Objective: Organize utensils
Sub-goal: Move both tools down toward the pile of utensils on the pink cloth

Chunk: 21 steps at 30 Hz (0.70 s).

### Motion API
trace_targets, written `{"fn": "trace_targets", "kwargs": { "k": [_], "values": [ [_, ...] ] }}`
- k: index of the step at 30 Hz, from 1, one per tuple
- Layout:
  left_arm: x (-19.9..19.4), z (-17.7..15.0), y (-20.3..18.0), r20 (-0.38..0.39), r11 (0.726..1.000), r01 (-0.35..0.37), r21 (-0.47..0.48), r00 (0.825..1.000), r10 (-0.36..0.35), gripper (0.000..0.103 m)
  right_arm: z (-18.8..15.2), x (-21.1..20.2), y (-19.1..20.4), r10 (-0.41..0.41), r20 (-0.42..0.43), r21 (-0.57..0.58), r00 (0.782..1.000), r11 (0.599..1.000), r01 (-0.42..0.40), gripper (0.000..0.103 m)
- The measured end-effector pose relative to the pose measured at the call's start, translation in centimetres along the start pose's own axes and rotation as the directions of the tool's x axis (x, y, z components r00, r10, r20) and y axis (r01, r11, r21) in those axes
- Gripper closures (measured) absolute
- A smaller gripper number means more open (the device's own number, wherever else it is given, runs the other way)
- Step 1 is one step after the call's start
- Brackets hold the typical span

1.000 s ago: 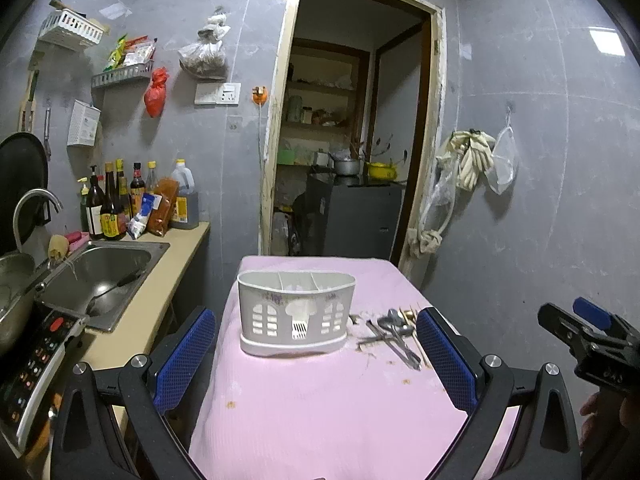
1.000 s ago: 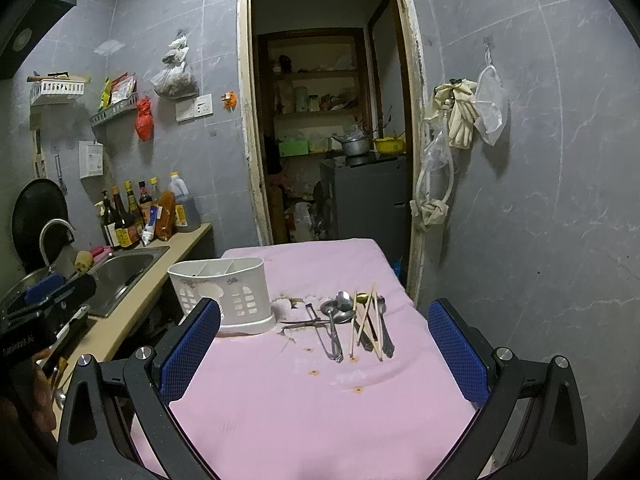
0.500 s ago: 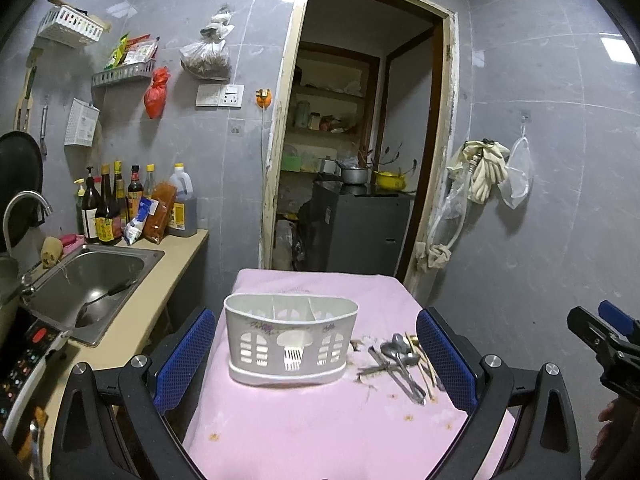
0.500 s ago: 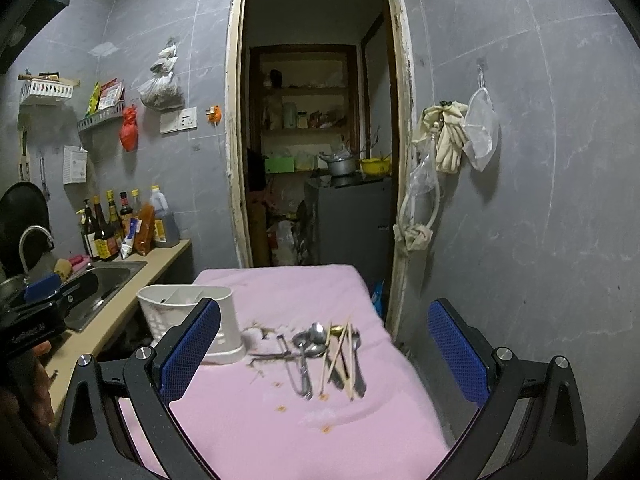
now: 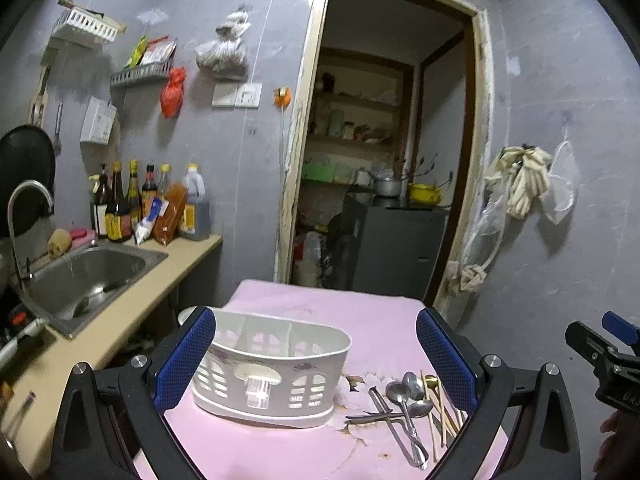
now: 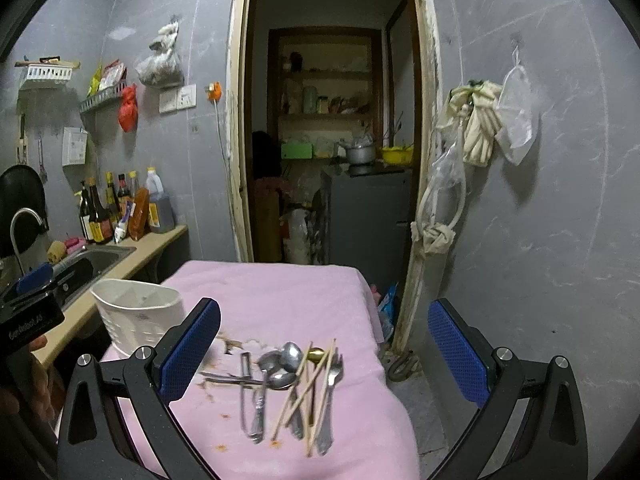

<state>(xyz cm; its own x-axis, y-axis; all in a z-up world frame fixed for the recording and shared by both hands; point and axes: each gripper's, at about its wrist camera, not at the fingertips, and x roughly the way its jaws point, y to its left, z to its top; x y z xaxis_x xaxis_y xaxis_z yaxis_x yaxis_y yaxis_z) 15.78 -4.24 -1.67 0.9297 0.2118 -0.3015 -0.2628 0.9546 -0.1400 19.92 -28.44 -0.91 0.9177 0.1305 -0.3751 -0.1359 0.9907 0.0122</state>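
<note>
Ahead of me the grey tiled wall (image 5: 248,152) is broken by an open doorway (image 6: 332,120) with a worn pale frame. Through it I see wooden shelves (image 6: 326,76), a dark cabinet (image 6: 368,216) carrying a metal pot (image 6: 361,153) and a yellow bowl (image 6: 397,155); the rest in there is too dim for me to make out. To my left a tan counter (image 5: 120,320) holds a steel sink (image 5: 86,276) with a curved tap (image 5: 24,204), and bottles (image 5: 120,204) stand against the wall. Above them hang a wire rack (image 5: 140,76), a white basket (image 5: 86,26) and a red bag (image 5: 172,92). On the right wall, rags (image 6: 478,128) and a plastic bag (image 6: 516,120) hang from hooks.
</note>
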Motion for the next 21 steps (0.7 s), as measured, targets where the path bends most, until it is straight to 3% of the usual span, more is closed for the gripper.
{"fn": "trace_targets", "kwargs": {
  "k": [8, 16, 21],
  "values": [
    [4.8, -3.2, -3.2, -0.098, 0.998, -0.068, 0.008, 0.993, 0.069, 0.002, -1.8, 7.9, -3.3, 0.076, -0.124, -0.021, 0.989, 0.997, -0.079, 0.001],
    [8.9, -6.6, -6.5, -0.213, 0.996, -0.004, 0.089, 0.977, 0.023, 0.002, -3.9, 12.4, -5.4, 0.119, -0.203, 0.026, 0.972, 0.993, -0.116, 0.003],
    [11.3, -7.9, -8.3, -0.261, 0.989, 0.059, 0.138, 0.965, -0.022, 0.008, -5.5, 15.3, -6.3, 0.158, -0.265, 0.063, 0.951, 0.987, -0.146, 0.025]
  ]
}}
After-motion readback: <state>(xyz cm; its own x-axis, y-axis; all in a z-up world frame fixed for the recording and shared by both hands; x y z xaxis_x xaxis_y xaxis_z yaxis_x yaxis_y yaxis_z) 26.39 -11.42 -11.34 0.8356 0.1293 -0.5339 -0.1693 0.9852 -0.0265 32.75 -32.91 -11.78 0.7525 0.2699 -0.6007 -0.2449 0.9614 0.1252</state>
